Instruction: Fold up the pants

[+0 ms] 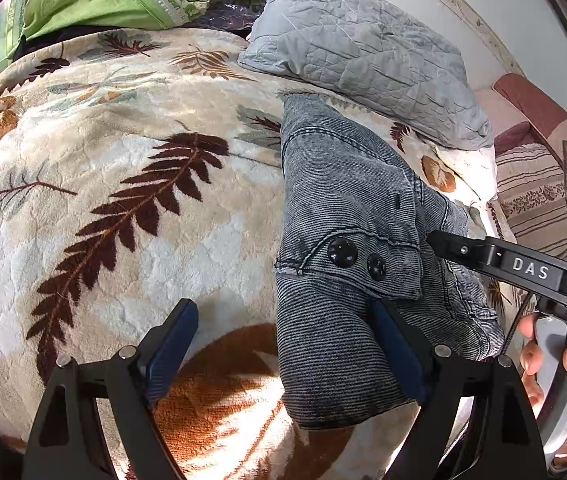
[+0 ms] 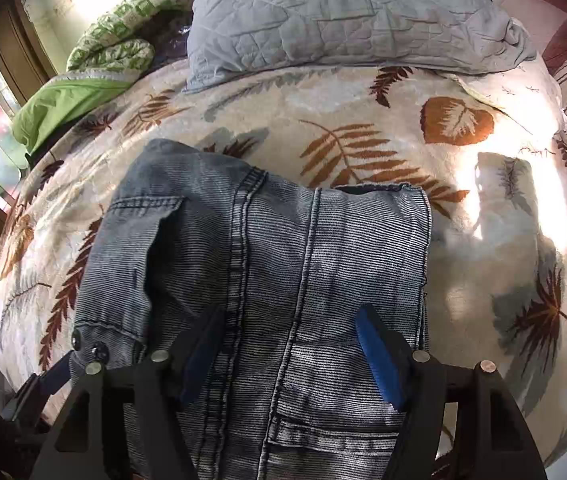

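A leaf-patterned fleece blanket (image 1: pixel 131 184) covers the bed, and everything else lies on it. At its far edge sits a grey quilted pillow (image 1: pixel 363 44), with a green bedding bundle (image 1: pixel 95 4) beside it toward the window side and a striped brown cushion (image 1: pixel 531 196) at the opposite side.

The grey denim pants (image 2: pixel 267 256) lie folded into a compact stack on the blanket, near the bed's near edge, with seams and a back pocket facing up. Two black buttons (image 1: pixel 353 258) show on the waistband flap at the stack's side.

The left gripper (image 1: pixel 283 344) tilts down toward the bed at the end of the folded stack. Its blue-padded fingers (image 1: pixel 171 344) stand wide apart; one is over bare blanket, the other rests at the denim's edge, and nothing is pinched between them.

The right gripper (image 2: pixel 287 356) points steeply down over the top of the pants. Its fingers (image 2: pixel 379 360) are spread with denim lying beneath and between them, the pads not pressing on the cloth. In the left wrist view this tool reaches in from the side, its tip touching the denim, with a person's hand (image 1: pixel 563 364) wrapped around its handle.

No containers are in view.
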A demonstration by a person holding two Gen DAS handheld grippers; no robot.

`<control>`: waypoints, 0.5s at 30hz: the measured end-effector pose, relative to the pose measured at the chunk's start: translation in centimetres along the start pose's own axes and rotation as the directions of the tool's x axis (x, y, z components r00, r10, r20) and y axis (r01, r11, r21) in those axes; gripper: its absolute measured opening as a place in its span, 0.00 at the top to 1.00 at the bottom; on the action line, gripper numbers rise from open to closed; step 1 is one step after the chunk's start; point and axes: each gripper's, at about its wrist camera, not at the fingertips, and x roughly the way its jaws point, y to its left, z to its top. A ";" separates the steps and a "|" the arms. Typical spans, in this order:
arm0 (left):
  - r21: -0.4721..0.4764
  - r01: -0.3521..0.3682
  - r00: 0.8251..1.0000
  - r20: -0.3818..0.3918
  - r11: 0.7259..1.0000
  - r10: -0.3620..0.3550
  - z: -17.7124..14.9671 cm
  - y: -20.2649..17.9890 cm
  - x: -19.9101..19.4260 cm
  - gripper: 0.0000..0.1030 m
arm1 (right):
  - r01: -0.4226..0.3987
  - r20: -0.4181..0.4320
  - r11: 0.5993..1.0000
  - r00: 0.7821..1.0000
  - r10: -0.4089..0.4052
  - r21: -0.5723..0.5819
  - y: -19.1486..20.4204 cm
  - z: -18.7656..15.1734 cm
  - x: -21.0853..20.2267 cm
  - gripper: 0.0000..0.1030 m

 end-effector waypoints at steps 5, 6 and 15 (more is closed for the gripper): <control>0.005 -0.011 1.000 0.007 1.000 0.011 -0.2 -0.2 0.0 0.14 | 0.027 0.048 0.999 0.999 -0.025 -0.046 0.2 -2.4 -1.3 0.24; 0.007 -0.012 1.000 0.003 1.000 0.012 -0.2 -0.2 0.0 0.14 | 0.026 0.013 0.998 1.000 -0.026 -0.052 0.0 -2.9 -0.4 0.23; -0.063 0.052 0.997 0.059 0.997 -0.049 1.9 1.3 -3.5 0.14 | -0.164 0.180 0.980 0.973 0.142 0.109 -5.5 -2.9 -5.4 0.23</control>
